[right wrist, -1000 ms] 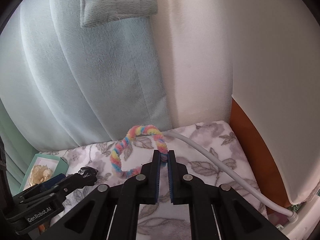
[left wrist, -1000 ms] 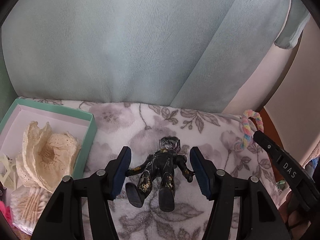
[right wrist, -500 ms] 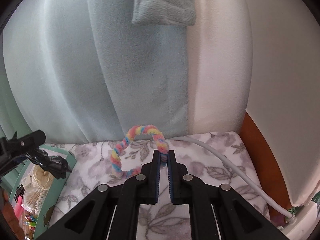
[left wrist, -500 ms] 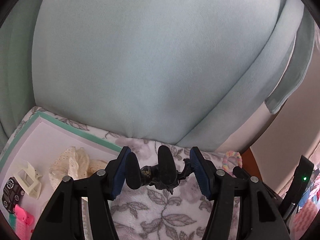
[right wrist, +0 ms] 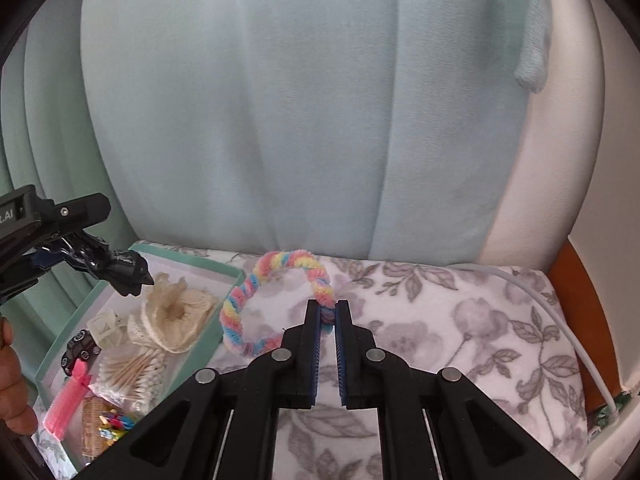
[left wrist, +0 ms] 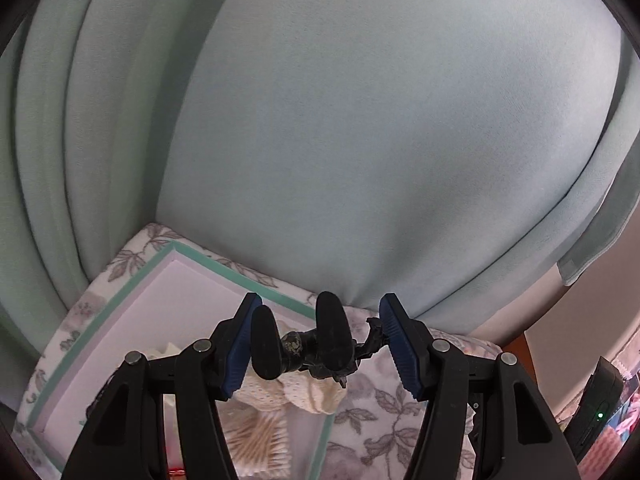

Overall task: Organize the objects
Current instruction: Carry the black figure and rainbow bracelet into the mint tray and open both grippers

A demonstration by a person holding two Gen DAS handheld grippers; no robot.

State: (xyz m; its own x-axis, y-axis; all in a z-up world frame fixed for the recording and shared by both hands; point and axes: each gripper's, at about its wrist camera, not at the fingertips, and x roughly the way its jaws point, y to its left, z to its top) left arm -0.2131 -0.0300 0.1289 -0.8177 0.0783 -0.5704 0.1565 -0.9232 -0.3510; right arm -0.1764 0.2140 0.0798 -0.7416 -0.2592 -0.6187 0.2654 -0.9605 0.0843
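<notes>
The left gripper [left wrist: 320,340] holds a dark toy figure [left wrist: 316,344] between its blue pads, jaws clenched on it, the figure's two feet pointing toward the camera; in the right wrist view the same figure [right wrist: 108,266] hangs in the air above the far left corner of a mint-rimmed box [right wrist: 236,276], apart from what lies inside. The box sits on a grey floral blanket [right wrist: 460,320] and contains a cream lace scrunchie [right wrist: 176,316], a bundle of cotton swabs [right wrist: 132,372], a pink comb-like item [right wrist: 66,400] and some small coloured pieces [right wrist: 114,426]; the right gripper [right wrist: 328,316] has its jaws nearly closed, grasping a pastel twisted pipe-cleaner ring [right wrist: 256,292] that rests on the blanket just beside the box's right wall; a white cable [right wrist: 560,328] runs along the blanket's right side; pale blue fabric [right wrist: 280,100] fills the background; a hand [right wrist: 10,384] shows at the left edge.
</notes>
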